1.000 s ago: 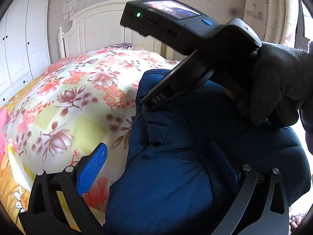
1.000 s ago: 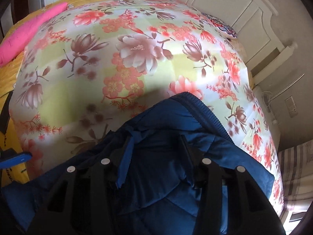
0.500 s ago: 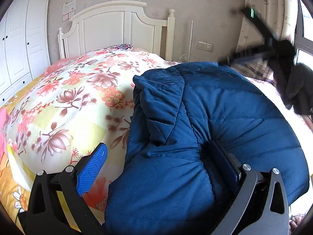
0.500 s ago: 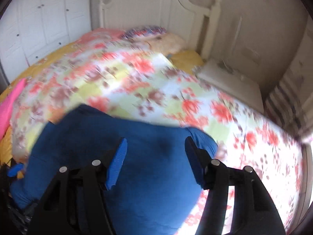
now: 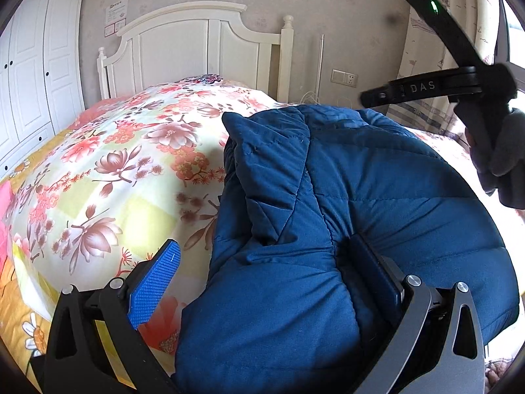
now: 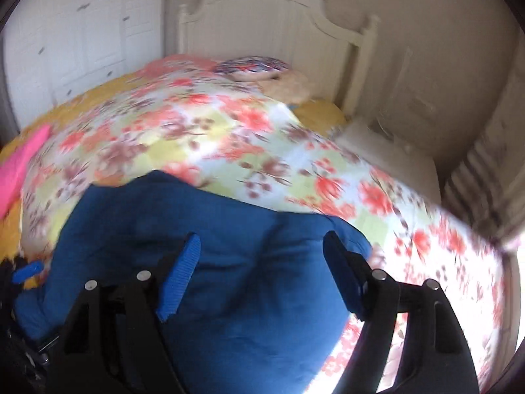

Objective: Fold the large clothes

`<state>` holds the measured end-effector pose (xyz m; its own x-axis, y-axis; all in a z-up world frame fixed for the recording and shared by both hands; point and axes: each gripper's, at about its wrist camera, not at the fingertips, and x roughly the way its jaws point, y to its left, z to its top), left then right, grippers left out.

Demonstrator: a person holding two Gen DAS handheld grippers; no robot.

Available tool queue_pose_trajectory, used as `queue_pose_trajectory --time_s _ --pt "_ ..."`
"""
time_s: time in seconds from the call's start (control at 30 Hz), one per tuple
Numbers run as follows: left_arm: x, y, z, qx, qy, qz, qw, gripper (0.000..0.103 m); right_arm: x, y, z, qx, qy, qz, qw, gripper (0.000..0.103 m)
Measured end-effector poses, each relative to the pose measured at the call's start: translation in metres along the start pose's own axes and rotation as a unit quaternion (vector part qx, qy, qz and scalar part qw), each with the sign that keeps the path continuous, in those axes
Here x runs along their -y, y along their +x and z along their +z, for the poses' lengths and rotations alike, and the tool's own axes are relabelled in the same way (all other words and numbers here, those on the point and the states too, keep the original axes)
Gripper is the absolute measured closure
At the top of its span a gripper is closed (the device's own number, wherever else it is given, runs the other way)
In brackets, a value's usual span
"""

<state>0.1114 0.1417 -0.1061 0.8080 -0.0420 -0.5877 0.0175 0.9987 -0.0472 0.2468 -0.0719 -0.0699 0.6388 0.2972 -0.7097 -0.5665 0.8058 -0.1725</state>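
A dark blue padded jacket (image 5: 361,197) lies bunched on the floral quilt (image 5: 115,180) of a bed. My left gripper (image 5: 262,279) is spread wide at its near edge. Its left blue pad (image 5: 154,289) hangs free over the quilt, and its right finger (image 5: 370,272) is sunk in a fold of the jacket. My right gripper (image 6: 262,262) hovers above the jacket (image 6: 131,216), its jaws opening with nothing between the pads. In the left wrist view one of its fingers (image 5: 423,87) shows at upper right, held by a grey gloved hand (image 5: 505,151).
A white headboard (image 5: 183,42) stands at the far end and white wardrobe doors (image 5: 39,65) on the left. A pink cloth (image 6: 23,161) lies at the bed's left edge. A patterned pillow (image 6: 252,65) rests near the headboard. A curtain (image 5: 426,49) hangs on the right.
My right gripper let go of the jacket, opened wider, and rose away to the right. The jacket's top flap now lies flat. My left gripper has kept still.
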Motion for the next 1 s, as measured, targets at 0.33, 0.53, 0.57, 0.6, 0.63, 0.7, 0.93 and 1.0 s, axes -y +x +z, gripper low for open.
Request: queue_pose_trajectory --time_s 0.33,0.53,0.57,0.6,0.63,0.7,0.93,1.0 --pt "0.002 -0.003 -0.001 0.001 0.004 0.002 1.0000 0.004 -0.012 0.018 -0.009 -0.037 0.005 0.031 0.999 0.028" --pt "0.002 -0.004 0.000 0.000 -0.002 0.003 1.0000 0.004 -0.034 -0.033 -0.006 0.037 -0.026 0.045 0.998 0.028" --pt "0.002 -0.008 0.000 -0.002 -0.004 0.006 1.0000 0.004 -0.043 -0.033 -0.004 0.036 -0.044 0.043 0.997 0.028" --pt "0.002 -0.013 0.004 -0.004 -0.005 0.012 0.9999 0.004 -0.052 -0.028 -0.002 0.029 -0.063 0.031 0.997 0.028" --pt "0.005 -0.022 0.012 -0.001 0.001 0.019 0.9998 0.006 -0.057 -0.025 -0.001 0.027 -0.073 0.012 0.997 0.028" --pt "0.006 -0.049 0.033 0.039 0.012 0.021 0.9990 0.006 -0.049 -0.023 0.001 0.030 -0.047 0.012 0.998 0.028" --pt "-0.009 -0.058 0.105 0.047 0.008 -0.012 0.9988 0.005 -0.004 -0.066 -0.047 0.055 0.051 0.074 0.994 0.028" --pt "-0.003 -0.035 0.105 0.018 0.020 -0.011 0.9996 0.005 -0.017 -0.088 -0.066 0.056 0.014 0.074 0.996 0.028"
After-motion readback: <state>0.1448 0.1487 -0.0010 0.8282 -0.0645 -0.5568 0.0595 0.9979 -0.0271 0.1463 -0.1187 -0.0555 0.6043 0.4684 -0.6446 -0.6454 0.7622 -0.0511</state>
